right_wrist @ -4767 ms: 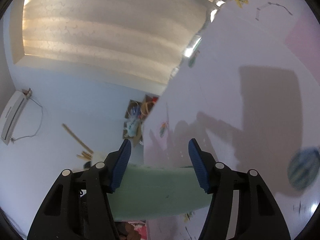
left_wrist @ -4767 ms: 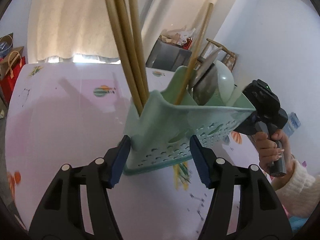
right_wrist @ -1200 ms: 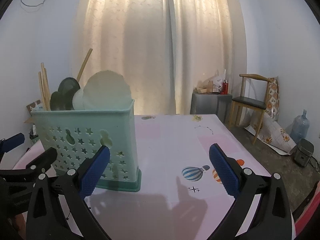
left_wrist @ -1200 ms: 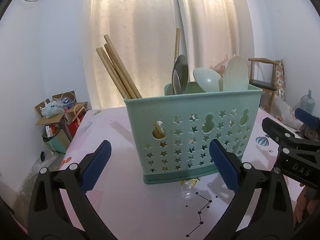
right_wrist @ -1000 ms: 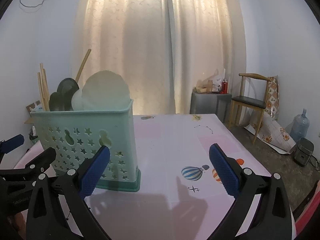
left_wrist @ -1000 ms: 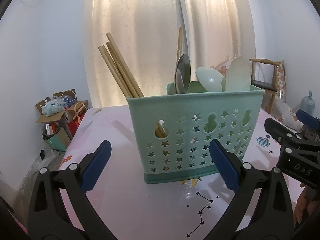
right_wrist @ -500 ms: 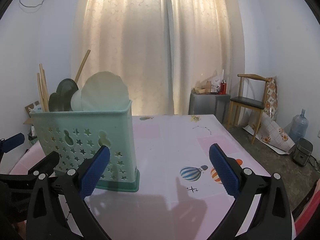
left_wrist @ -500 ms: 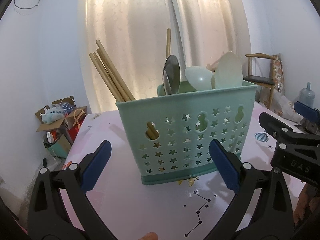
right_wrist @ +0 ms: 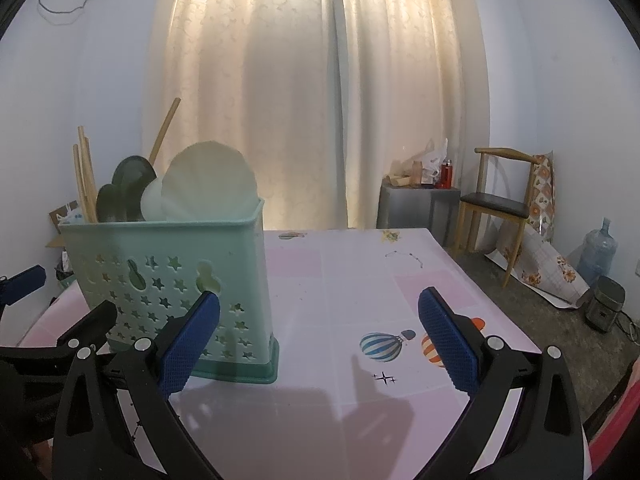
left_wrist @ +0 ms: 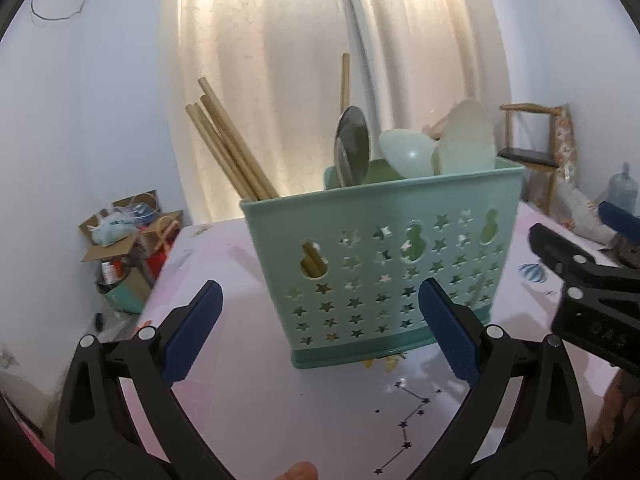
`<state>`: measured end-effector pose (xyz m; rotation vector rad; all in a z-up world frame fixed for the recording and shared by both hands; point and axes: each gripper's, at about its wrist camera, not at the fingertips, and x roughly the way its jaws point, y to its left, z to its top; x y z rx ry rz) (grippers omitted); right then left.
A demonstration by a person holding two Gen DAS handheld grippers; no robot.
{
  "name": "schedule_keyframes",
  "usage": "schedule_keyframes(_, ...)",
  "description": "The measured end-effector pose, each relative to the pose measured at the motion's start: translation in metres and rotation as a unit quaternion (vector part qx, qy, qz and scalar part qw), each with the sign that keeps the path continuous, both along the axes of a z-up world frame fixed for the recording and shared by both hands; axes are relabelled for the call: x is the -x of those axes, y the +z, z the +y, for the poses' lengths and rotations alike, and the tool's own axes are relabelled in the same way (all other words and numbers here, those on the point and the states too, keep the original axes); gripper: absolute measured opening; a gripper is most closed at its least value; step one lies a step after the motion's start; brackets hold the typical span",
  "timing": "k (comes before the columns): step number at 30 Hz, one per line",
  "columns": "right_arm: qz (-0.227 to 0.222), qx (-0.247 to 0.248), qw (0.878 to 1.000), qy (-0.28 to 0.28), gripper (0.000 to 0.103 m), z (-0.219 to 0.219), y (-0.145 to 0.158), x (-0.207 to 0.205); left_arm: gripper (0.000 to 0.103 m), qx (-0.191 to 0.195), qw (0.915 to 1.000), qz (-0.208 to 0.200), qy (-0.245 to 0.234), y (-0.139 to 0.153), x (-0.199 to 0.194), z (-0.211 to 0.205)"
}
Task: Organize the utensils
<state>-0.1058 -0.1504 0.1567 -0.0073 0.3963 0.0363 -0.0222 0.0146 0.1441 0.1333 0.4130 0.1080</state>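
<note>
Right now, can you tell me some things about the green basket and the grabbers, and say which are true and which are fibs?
1. The green basket stands upright on the table. True.
2. The left gripper squeezes the basket. False: it is open, holding nothing.
3. Wooden chopsticks stick out of the basket. True.
4. The right gripper holds a spoon. False: it is open and empty.
5. The basket has star-shaped holes. True.

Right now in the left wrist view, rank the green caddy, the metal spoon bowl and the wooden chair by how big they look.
1. Green caddy, largest by far.
2. Wooden chair.
3. Metal spoon bowl.
The chair stands much farther back, so its rank over the spoon bowl reflects apparent size only.
</note>
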Motion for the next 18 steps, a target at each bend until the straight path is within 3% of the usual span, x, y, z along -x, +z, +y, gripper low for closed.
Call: schedule_keyframes(18, -0.002, 0.005, 1.0, 0.001, 0.097, 0.0042, 0.0028, 0.0033, 0.095, -0.012, 0.9998, 0.004, 0.014, -0.0004, -0.0014, -0.0092)
